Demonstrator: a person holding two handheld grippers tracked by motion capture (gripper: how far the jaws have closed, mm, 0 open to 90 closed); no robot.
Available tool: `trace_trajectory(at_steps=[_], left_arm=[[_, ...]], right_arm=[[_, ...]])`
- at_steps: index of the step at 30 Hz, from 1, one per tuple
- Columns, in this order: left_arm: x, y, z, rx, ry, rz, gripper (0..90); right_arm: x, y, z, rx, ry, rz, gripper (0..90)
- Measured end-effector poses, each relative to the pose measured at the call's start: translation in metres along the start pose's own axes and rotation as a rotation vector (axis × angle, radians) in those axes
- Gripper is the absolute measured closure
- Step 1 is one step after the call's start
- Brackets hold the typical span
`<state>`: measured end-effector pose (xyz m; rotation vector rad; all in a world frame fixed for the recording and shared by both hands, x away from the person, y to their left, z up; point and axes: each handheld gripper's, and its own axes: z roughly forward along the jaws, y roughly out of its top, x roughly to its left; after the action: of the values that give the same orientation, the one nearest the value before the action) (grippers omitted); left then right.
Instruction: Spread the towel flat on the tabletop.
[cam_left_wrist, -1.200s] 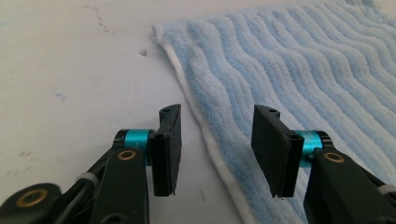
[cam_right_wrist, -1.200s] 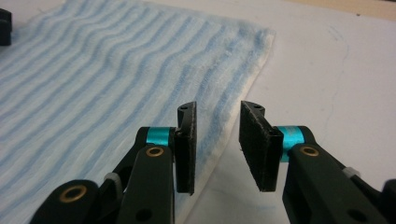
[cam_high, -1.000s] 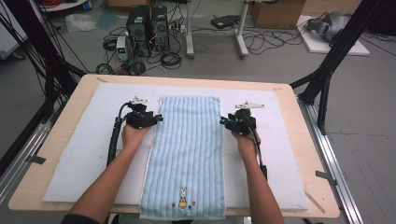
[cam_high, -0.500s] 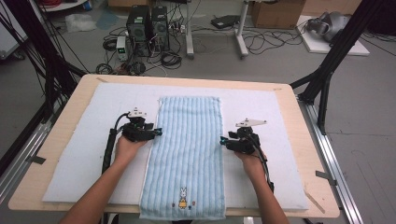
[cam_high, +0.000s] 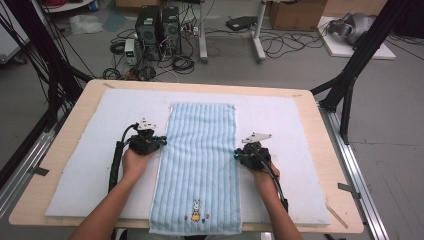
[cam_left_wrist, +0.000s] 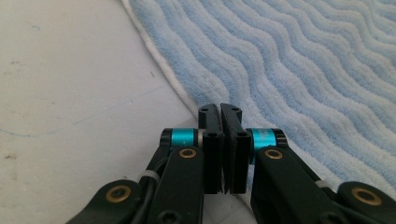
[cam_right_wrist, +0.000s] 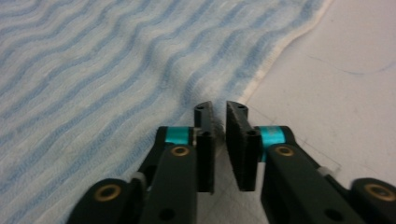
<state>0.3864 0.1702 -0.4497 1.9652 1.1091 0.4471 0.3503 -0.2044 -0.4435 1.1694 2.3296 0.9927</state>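
I hold 2 grippers at the long edges of a blue striped towel (cam_high: 201, 165) that lies flat down the middle of the table, its long axis running away from me and its little rabbit patch at my end. My left gripper (cam_high: 159, 143) sits at the towel's left edge, about halfway along it, and in the left gripper view (cam_left_wrist: 220, 112) its jaws have just been closing and now stand pressed together right at the white hem; whether any cloth is pinched between the pads I cannot tell. My right gripper (cam_high: 236, 156) sits at the right edge, slightly nearer to me than the left one, and in the right gripper view (cam_right_wrist: 220, 108) its jaws have also just been closing but a narrow gap is left between the pads, with the hem rising in a small ridge just ahead of the tips. So the cloth lies inward from each hand, toward the other hand, and both are equally close to their own edge. I judge the next move to be a lift or fold along that long axis. Under the towel is a white pad (cam_high: 85, 165) on a pale wooden table (cam_high: 65, 145); beyond it the grey floor (cam_high: 300, 65) has computers (cam_high: 159, 25), loose cables and black frame legs.
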Motion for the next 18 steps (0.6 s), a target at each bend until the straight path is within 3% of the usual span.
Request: trace_trajectory(at_steps=[2,5,8,13,18], left_arm=[[0.002,-0.001,-0.002,-0.007,-0.011,-0.04,63.7],[0.004,-0.003,-0.008,-0.028,-0.017,-0.053,56.2],[0.001,-0.007,-0.014,-0.035,-0.061,-0.046,52.9],[-0.009,-0.016,-0.024,-0.031,-0.102,-0.011,55.3],[-0.021,-0.025,-0.036,-0.041,-0.179,0.065,71.2]], right_arm=[[-0.003,-0.001,-0.003,-0.006,0.009,0.027,69.1],[-0.007,-0.003,-0.015,-0.052,0.022,0.051,66.4],[-0.007,-0.007,-0.025,-0.067,0.045,0.058,64.5],[0.005,-0.013,-0.024,-0.02,0.087,-0.001,65.2],[0.019,-0.016,-0.027,-0.029,0.175,-0.054,65.5]])
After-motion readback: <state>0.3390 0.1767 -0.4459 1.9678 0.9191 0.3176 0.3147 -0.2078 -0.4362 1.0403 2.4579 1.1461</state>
